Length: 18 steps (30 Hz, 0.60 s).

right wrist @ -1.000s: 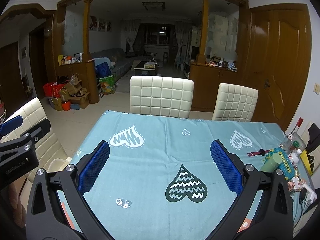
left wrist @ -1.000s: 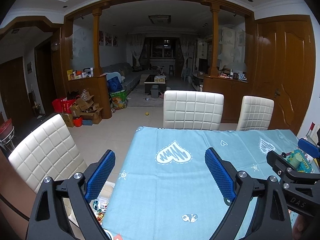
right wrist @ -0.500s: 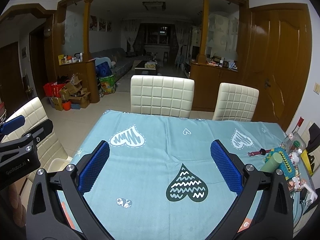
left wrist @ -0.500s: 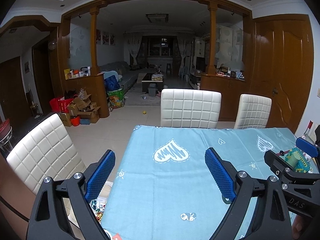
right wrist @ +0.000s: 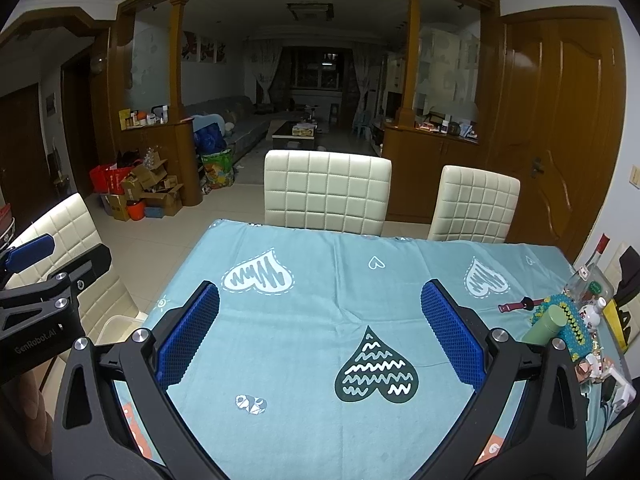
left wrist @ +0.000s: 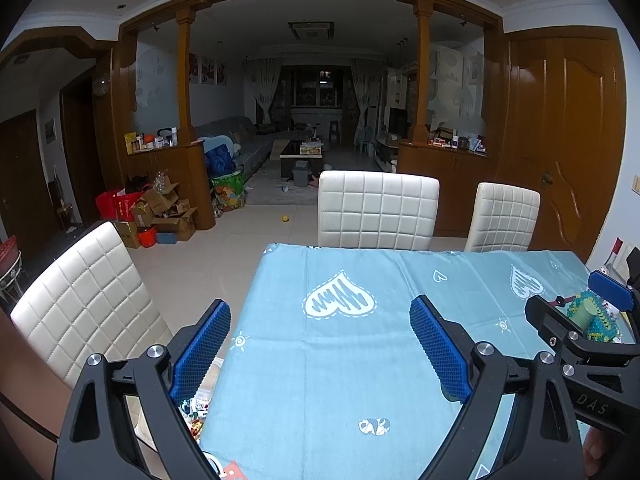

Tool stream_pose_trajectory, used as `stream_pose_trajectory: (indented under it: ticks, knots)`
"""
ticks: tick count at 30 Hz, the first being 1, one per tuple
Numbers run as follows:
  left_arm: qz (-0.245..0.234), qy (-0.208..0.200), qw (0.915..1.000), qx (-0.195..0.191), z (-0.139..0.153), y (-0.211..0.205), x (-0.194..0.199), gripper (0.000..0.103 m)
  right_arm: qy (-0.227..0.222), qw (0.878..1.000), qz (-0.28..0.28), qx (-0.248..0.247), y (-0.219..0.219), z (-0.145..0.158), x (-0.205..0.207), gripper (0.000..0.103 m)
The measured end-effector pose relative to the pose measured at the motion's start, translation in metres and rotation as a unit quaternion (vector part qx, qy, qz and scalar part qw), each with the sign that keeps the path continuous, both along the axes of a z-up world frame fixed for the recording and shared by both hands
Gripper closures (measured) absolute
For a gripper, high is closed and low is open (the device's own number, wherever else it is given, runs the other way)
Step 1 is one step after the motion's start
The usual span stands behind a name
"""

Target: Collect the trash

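Grippers both held wide apart over the table point(right wrist: 304, 344), nothing between the pads. Left gripper point(left wrist: 320, 344) sits at the left table edge; right gripper point(right wrist: 320, 336) sits beside it over the middle.

Change since a second ago: left view has tilted up and drifted slightly, so the far chairs point(left wrist: 378, 216) sit a bit lower in frame and the table corner reads nearer; right view barely moves. Judgement: just small re-aiming, no reach toward anything, so no visible progress on the task.

Trash: mid-table cloth is bare apart from its printed hearts. Candidates are small colourful wrappers point(left wrist: 194, 420), seen past the left table edge under the left gripper, apparently in a pale bin point(right wrist: 120, 326) by the chair, though contents are too small to tell. Clutter point(right wrist: 568, 320) on the right edge: green cylinder, beaded box, glass bottle, small bits. Which of it counts as trash is unclear.
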<state>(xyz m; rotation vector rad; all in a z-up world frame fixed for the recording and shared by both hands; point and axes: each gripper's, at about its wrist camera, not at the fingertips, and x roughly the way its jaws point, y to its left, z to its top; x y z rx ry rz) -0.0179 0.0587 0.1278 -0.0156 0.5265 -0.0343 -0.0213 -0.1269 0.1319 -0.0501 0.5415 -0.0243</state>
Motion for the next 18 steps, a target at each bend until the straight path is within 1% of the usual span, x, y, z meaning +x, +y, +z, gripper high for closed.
stream_pose_trajectory:
  ticks: [13, 18]
  knots:
    - [0.008, 0.013, 0.9999, -0.002, -0.004, 0.0063, 0.0011, 0.014, 0.01, 1.0, 0.005, 0.006, -0.0013, -0.0046, 0.001, 0.003]
    - [0.004, 0.017, 0.9999, -0.001, -0.0054, 0.0058, 0.0014, 0.014, 0.013, 1.0, 0.005, 0.008, -0.0016, -0.0064, 0.0023, 0.003]
